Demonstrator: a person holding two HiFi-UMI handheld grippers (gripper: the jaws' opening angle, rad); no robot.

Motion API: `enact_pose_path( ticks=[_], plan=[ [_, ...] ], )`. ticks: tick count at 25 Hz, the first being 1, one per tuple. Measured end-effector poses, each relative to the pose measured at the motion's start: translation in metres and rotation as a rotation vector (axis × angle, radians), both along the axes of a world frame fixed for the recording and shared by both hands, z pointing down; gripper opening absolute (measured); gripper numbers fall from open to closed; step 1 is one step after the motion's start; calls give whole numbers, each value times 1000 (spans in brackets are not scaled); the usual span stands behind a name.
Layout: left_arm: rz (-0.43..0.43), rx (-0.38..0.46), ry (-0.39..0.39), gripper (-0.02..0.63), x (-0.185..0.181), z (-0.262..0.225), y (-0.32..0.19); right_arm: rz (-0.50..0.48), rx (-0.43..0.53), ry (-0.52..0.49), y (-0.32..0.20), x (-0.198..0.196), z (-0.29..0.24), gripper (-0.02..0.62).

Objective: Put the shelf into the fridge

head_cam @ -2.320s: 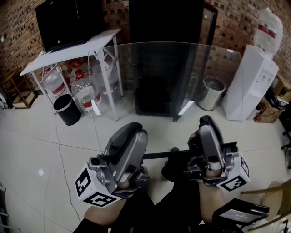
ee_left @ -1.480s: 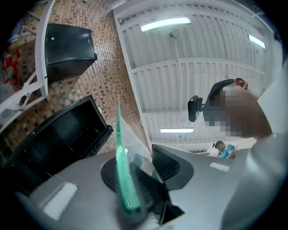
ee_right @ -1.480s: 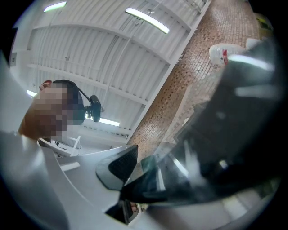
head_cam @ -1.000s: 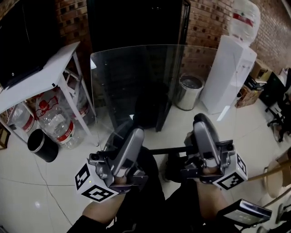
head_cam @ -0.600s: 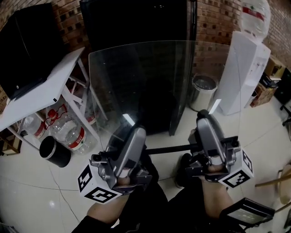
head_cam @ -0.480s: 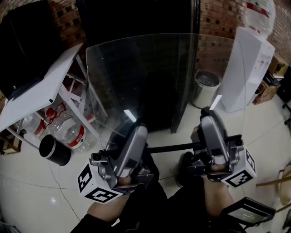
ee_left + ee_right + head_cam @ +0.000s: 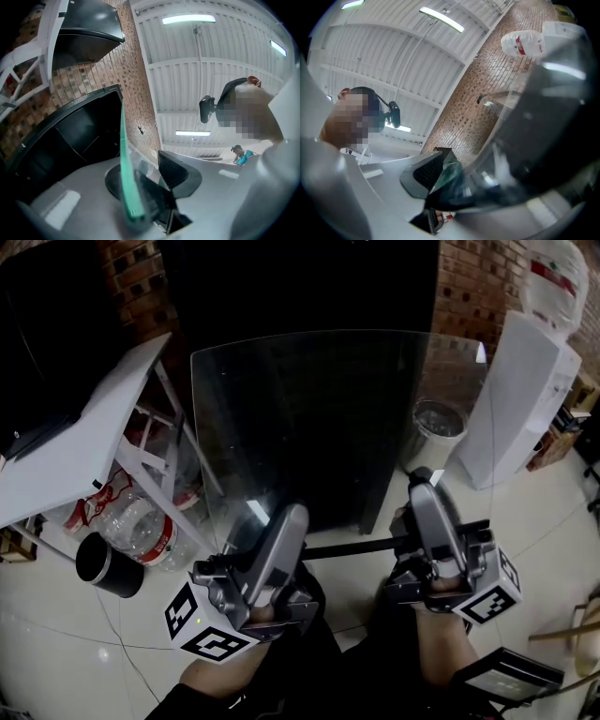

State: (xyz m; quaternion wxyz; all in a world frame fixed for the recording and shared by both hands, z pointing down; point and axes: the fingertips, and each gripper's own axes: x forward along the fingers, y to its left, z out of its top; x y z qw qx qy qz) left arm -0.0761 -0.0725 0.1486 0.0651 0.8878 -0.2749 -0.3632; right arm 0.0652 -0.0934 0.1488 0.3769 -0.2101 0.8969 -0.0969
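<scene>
I hold a clear glass shelf [image 7: 337,418] upright in front of me by its near edge. My left gripper [image 7: 286,521] is shut on the edge's left part and my right gripper [image 7: 422,491] on its right part. In the left gripper view the shelf's green edge [image 7: 127,173] sits clamped between the jaws of the left gripper [image 7: 143,187]. The right gripper view shows the glass edge [image 7: 451,172] pinched in the right gripper [image 7: 440,180]. The black fridge [image 7: 300,277] stands straight ahead, seen partly through the glass.
A white table [image 7: 66,451] stands at the left, with large water bottles [image 7: 141,521] and a black bin [image 7: 103,563] under it. To the right of the fridge are a metal bin [image 7: 436,423] and a white water dispenser [image 7: 530,381]. A wooden chair [image 7: 572,634] is at the right edge.
Both grippers and the glass shelf have come closer to the fridge, which now fills more of the top of the head view. Both grips are unchanged.
</scene>
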Motion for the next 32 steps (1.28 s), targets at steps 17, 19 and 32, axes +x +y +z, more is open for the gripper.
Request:
enact_pose_path(
  ticks=[17, 19, 32],
  plan=[
    [-2, -114, 11, 74, -20, 39, -85, -17, -117, 13, -85, -24, 37, 91],
    [0, -124, 7, 74, -18, 43, -90, -22, -124, 9, -90, -24, 40, 91],
    [6, -224, 24, 74, -34, 87, -121, -4, -222, 39, -121, -35, 88, 92]
  ],
)
